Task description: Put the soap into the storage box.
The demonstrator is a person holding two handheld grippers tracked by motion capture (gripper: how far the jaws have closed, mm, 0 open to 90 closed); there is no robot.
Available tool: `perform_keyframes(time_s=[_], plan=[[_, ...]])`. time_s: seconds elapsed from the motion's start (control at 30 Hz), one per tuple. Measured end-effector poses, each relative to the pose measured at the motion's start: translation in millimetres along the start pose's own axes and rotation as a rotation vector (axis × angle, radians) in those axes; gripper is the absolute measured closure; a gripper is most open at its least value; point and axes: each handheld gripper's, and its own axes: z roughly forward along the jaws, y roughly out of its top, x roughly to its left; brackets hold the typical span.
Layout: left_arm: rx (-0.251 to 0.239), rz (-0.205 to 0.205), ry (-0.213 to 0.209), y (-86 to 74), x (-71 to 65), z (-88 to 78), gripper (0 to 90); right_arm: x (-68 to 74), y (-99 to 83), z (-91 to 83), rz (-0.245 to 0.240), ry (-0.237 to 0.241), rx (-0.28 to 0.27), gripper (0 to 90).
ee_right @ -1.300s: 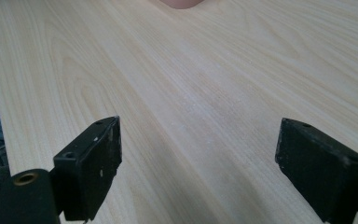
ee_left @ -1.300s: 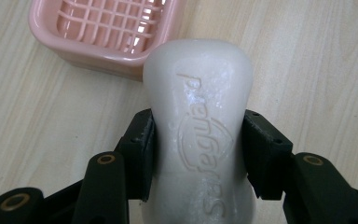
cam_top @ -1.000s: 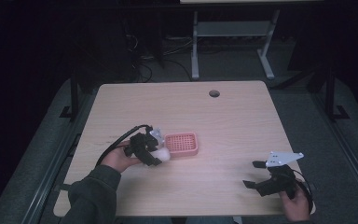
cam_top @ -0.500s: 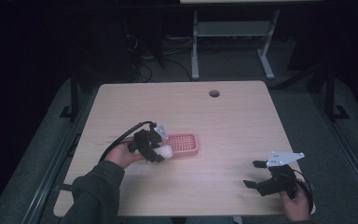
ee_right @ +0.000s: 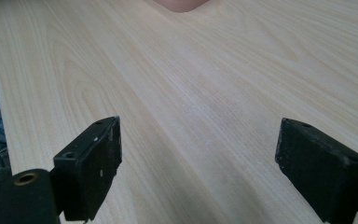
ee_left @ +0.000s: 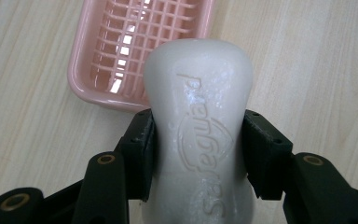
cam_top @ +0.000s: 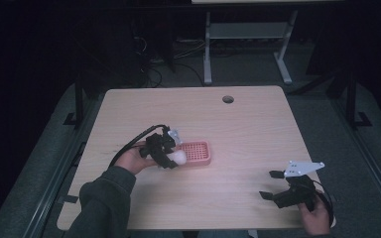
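Note:
A white bar of soap (ee_left: pixel 200 126) with raised lettering sits between the pads of my left gripper (ee_left: pixel 198 154), which is shut on it. In the high view the soap (cam_top: pixel 179 157) hangs at the left end of a pink slatted soap dish (cam_top: pixel 196 151) on the wooden table, with the left gripper (cam_top: pixel 168 157) just left of the dish. The left gripper view looks down on the dish (ee_left: pixel 121 51) beyond the soap's tip. My right gripper (cam_top: pixel 272 184) rests near the table's front right edge, its jaws wide open over bare wood (ee_right: pixel 198 158).
The wooden table (cam_top: pixel 258 134) has a round cable hole (cam_top: pixel 227 99) near its far edge. A corner of the pink dish (ee_right: pixel 179 4) shows at the top of the right gripper view. A metal stand and cables lie on the dark floor behind the table.
My left gripper has carried the soap a little to the right, up to the left end of the pink dish. The right gripper has stayed where it was.

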Motion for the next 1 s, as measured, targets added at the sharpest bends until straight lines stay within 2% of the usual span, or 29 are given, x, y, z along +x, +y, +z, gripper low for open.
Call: perform_keyframes(time_s=[0.3,0.7,1.0], plan=[[-0.009,-0.003,0.001,7.6,4.1,0.4,49.6,-0.4,0.0,-0.7,-0.001,0.001,-0.003,14.1],[0.005,0.022,-0.007,22.7,7.6,2.7,49.6,-0.4,-0.4,-1.3,0.004,0.001,-0.006,14.2],[-0.005,0.023,-0.011,32.1,10.9,4.2,49.6,-0.7,-0.8,-1.8,0.007,0.001,-0.007,14.2]])
